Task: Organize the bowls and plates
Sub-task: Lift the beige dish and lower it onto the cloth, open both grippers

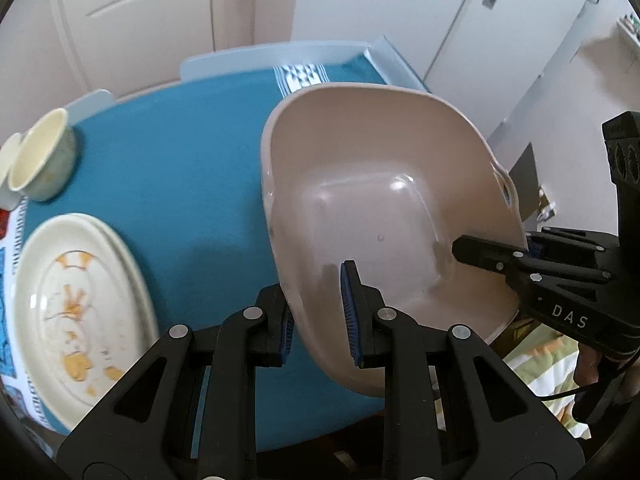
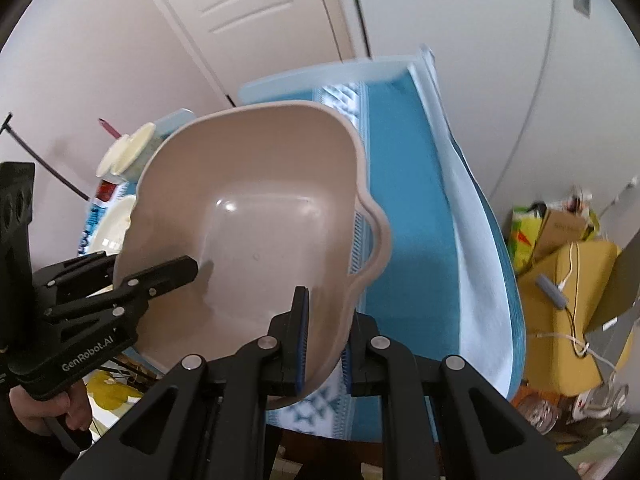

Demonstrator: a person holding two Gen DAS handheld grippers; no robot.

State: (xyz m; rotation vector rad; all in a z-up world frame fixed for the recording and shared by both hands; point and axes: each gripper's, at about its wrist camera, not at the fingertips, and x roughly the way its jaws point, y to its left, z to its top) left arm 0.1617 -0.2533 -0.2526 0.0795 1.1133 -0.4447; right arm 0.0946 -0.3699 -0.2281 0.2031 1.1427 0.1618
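One basin (image 1: 384, 184), two grippers

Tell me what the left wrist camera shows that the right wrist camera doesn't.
Only the left wrist view shows the stained oval plate clearly and the cream cup lying on its side on the blue tablecloth. Only the right wrist view shows the yellow boxes and floor clutter beside the table. Both show the beige plastic basin, empty, with the left gripper and right gripper clamped on opposite walls.
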